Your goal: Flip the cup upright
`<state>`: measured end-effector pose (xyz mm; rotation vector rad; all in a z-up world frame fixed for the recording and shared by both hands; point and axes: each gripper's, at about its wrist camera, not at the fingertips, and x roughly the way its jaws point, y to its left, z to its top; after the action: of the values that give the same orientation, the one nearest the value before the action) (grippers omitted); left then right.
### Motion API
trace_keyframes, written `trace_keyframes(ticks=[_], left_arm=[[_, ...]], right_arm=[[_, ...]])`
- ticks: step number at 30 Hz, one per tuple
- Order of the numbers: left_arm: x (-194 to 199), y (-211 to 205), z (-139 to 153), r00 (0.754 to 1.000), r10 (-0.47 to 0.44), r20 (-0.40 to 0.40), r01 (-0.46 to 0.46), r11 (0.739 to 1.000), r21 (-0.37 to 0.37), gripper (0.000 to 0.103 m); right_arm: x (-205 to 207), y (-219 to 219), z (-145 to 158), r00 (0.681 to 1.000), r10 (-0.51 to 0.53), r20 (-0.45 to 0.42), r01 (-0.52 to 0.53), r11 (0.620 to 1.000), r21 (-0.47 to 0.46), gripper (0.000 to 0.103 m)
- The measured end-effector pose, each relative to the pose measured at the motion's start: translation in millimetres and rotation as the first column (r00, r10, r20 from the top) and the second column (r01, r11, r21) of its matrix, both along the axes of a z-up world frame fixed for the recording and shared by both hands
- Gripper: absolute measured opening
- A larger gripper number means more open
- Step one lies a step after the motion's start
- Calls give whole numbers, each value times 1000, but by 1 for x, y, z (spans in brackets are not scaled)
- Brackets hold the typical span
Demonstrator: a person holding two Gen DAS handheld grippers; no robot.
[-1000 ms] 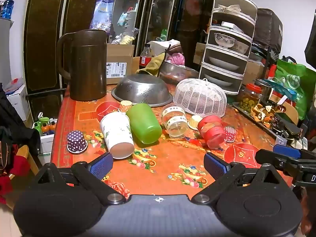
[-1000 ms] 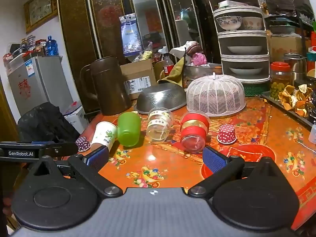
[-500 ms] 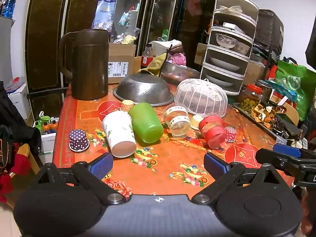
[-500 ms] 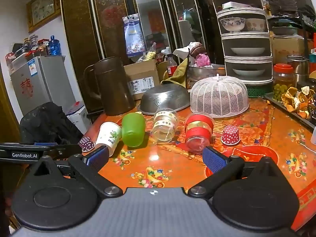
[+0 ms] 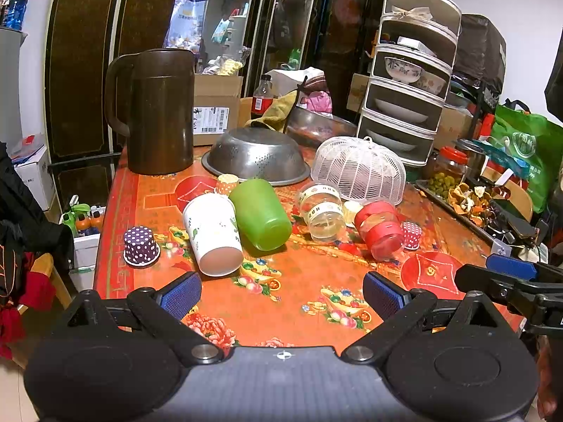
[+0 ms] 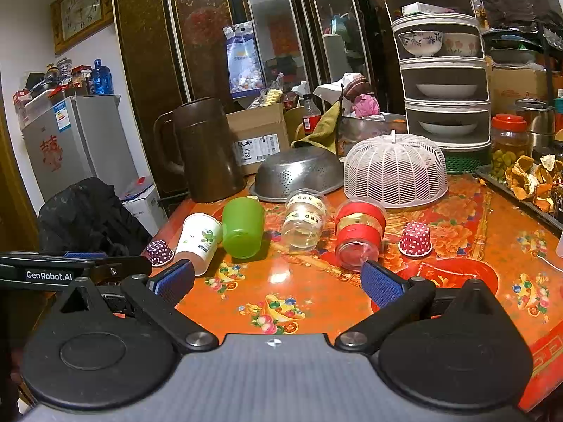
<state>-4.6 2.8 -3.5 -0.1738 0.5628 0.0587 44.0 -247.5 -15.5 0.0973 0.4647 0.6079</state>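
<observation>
Both grippers, left gripper (image 5: 281, 293) and right gripper (image 6: 276, 281), hung spread apart and empty. Four cups lay tipped mid-table: paper cup (image 5: 211, 234), green cup (image 5: 260, 214), two label-banded ones. Approach squarely across one body, pivot about its base. Legible: "GenRobot.AI"; clear cup (image 6: 304, 223) possibly "HBD".

- Right claw (image 6: 276, 279): jaws wide apart, nothing between them, above the counter (image 6: 457, 302).
- Ahead of it, four vessels lie on their sides: paper cup (image 6: 198, 241), green cup (image 6: 242, 227), clear jar (image 6: 304, 225), red-banded jar (image 6: 359, 234).
</observation>
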Motion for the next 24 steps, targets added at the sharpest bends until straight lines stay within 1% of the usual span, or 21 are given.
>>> trace_keyframes(ticks=[24], left_arm=[[1,-2,-1,1000,1,-8,-1,1000,1,100]], right_arm=[[-2,-2,2,1000,-3,-3,3,1000,5,102]])
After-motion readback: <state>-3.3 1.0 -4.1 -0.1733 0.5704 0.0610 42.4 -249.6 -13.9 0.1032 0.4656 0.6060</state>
